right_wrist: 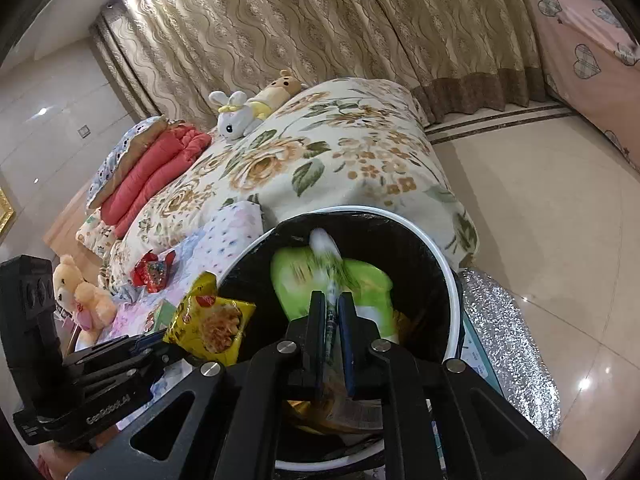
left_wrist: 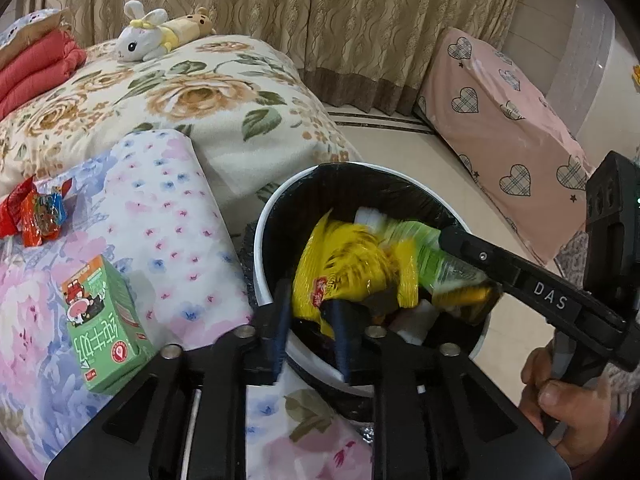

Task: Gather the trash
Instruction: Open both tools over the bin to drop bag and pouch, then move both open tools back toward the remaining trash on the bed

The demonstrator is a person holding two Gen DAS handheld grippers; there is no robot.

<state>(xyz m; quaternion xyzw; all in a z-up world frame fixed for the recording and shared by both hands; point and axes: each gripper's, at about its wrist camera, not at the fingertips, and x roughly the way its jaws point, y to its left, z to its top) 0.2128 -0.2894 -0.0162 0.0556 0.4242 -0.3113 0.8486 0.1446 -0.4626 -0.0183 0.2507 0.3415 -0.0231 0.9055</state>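
Yellow noodle wrapper (right_wrist: 210, 326) hangs pinched in the left hand-held gripper (left_wrist: 310, 322) right at the rim of the white bin (left_wrist: 264, 216), over its black liner. Beside it the right hand-held gripper (right_wrist: 331, 306) is pressed together on a blurred green wrapper (right_wrist: 364, 280) held inside the bin's mouth. On the bed's near edge lie a green milk carton (left_wrist: 106, 320) and red snack wrappers (left_wrist: 34, 212); a white plush rabbit (left_wrist: 144, 36) rests far back on the floral quilt (left_wrist: 224, 92)

Both wrist views close above bin (left_wrist: 262, 236) — bed (right_wrist: 320, 148) behind, shared
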